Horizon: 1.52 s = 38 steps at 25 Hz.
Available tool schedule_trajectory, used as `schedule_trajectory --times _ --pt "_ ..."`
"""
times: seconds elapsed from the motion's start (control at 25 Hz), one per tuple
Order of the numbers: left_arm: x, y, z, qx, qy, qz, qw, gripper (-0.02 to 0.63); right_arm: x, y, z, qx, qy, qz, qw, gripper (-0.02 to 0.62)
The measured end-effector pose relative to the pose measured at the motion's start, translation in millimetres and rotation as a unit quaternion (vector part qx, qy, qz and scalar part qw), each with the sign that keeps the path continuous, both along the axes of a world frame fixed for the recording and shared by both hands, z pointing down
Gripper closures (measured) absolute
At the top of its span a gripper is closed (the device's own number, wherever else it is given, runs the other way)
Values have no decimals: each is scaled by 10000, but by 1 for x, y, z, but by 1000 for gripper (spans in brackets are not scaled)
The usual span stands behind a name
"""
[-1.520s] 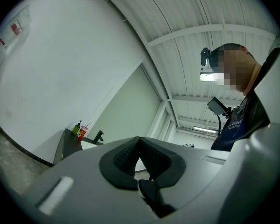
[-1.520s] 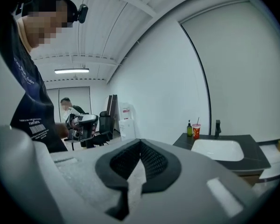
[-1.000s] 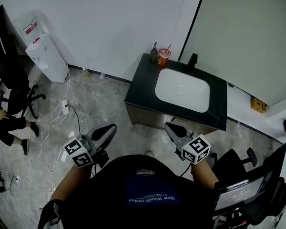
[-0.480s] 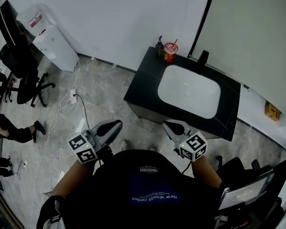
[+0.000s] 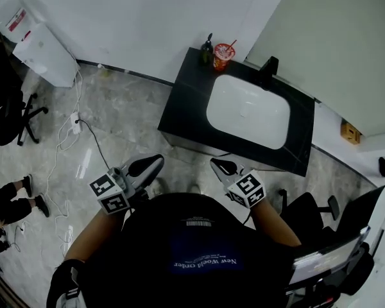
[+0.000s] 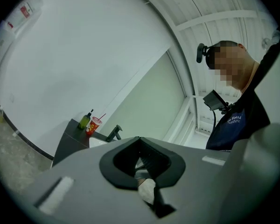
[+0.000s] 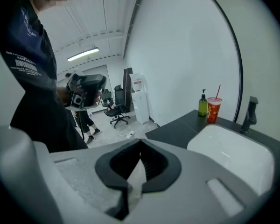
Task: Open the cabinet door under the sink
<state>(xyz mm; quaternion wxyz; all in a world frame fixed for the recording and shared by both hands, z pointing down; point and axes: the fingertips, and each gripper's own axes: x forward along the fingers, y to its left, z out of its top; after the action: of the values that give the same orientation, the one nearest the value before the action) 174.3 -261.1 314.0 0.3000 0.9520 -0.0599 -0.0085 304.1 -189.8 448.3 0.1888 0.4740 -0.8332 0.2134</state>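
The sink cabinet has a black counter (image 5: 179, 111) with a white basin (image 5: 247, 111) set in it. Only a thin dark strip of its front (image 5: 194, 145) shows under the counter edge, so the door is barely visible. My left gripper (image 5: 156, 160) and right gripper (image 5: 213, 164) are held side by side just short of that front, touching nothing. Both are shut and empty: the left gripper's (image 6: 140, 138) jaw tips meet, and so do the right gripper's (image 7: 140, 141). A green bottle (image 7: 203, 105), a red cup (image 7: 214, 109) and a black tap (image 7: 249, 112) stand at the counter's back.
A white water dispenser (image 5: 35, 40) stands against the left wall. An office chair (image 5: 6, 108) and cables with a power strip (image 5: 75, 122) are on the floor at left. A seated person's legs (image 5: 6, 197) show at far left. Another black chair (image 5: 308, 212) is at my right.
Both grippers have sunk and come a little closer to the cabinet front. The head view has shifted, so the sink sits more central. The jaws stay shut.
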Motion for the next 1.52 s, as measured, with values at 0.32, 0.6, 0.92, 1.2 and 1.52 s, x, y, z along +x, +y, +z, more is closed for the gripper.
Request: schedule_trajectory --times 0.32,0.6,0.92,1.2,1.52 --pt "-45 -43 39 -157 -50 428 9989 612 -41 -33 64 -815 560 120 9950 592" --pt "-38 -50 72 -268 -385 411 9981 612 -50 -40 108 -1027 825 -372 9906 560" --pt "6 -4 90 -507 -721 -295 9957 612 -34 -19 163 -898 1295 -1410 9774 450" --pt "9 31 131 -698 -994 -328 9921 612 -31 -22 228 -789 1957 -1698 9626 362" --pt "-17 15 189 -895 -985 -198 9909 612 -40 -51 277 -257 2992 -1330 9445 318"
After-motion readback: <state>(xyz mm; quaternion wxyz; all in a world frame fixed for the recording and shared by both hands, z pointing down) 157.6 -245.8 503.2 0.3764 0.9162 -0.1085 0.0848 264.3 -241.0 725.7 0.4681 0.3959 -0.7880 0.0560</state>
